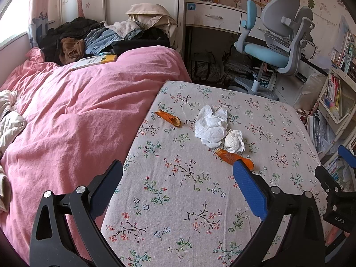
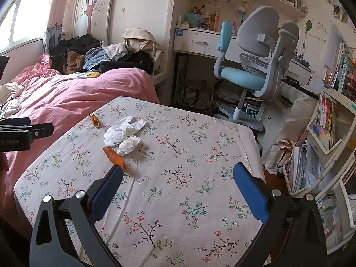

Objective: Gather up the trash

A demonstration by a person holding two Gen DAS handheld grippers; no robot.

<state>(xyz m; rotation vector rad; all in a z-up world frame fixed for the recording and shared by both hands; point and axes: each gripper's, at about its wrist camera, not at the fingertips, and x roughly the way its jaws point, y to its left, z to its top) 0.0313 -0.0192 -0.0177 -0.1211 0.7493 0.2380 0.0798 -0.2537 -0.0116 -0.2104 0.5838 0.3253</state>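
Trash lies on a floral cloth surface (image 1: 178,195). A large crumpled white tissue (image 1: 211,125) sits beside a smaller tissue ball (image 1: 234,141). One orange peel (image 1: 169,118) lies to the far left, another orange peel (image 1: 231,158) nearer. My left gripper (image 1: 178,171) is open and empty above the cloth, its right finger just short of the near peel. In the right wrist view my right gripper (image 2: 178,173) is open and empty; the near peel (image 2: 114,156) lies by its left finger, with the tissues (image 2: 123,131) and the far peel (image 2: 95,121) beyond.
A pink duvet (image 1: 77,111) covers the bed on the left, with a book (image 1: 93,62) and piled clothes (image 1: 89,37) behind. A blue and grey desk chair (image 1: 273,44) stands at a desk. Bookshelves (image 2: 329,120) and bags (image 2: 287,153) crowd the right.
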